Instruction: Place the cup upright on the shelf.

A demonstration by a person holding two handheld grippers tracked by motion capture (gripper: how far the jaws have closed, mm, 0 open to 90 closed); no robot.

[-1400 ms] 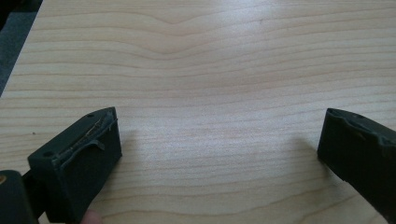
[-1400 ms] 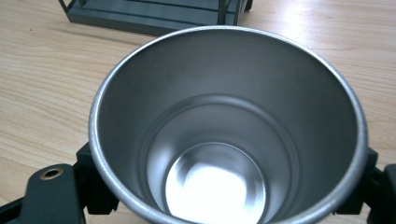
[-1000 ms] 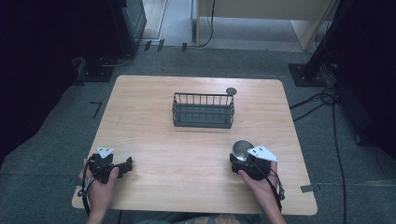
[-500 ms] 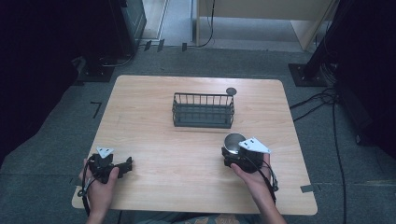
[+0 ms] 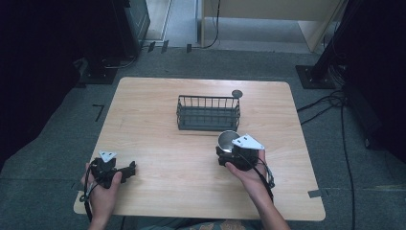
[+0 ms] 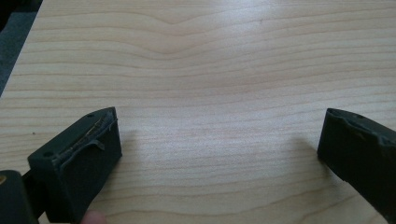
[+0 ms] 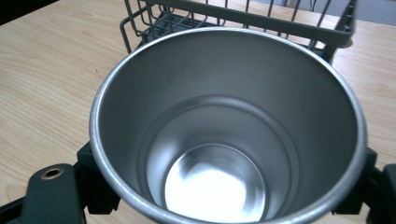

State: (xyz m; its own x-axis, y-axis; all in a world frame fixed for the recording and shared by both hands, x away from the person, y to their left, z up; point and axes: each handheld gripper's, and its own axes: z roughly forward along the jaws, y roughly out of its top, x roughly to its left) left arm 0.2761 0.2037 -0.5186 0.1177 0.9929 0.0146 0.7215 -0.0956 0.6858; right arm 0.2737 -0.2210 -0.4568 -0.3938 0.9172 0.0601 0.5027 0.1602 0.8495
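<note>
Near the front right of the pale wooden table (image 5: 158, 110), the right gripper (image 5: 229, 152) is clamped on a round, open-topped cup of brushed stainless steel (image 7: 224, 135), one black jaw on each side of its wall below the rim, with the cup's mouth facing up and empty inside; seen from the high view the cup (image 5: 228, 139) sits just short of the dark wire rectangular basket (image 5: 208, 113), near its right end and apart from it. A small dark round disc (image 5: 236, 93) lies on the table just behind the basket's right far corner. At the front left, the left gripper (image 6: 219, 140) rests with its jaws spread wide over bare wood, nothing between them. The cup looks light and rigid, so it should not crush or flex, but its smooth, tapered metal wall is likely slippery and could slide down or twist in the pads if tilted fast. A hold across the wall a little below the rim, as now, seems sound; keeping it upright and clearing the basket's wire edge before lowering would be the careful part
</note>
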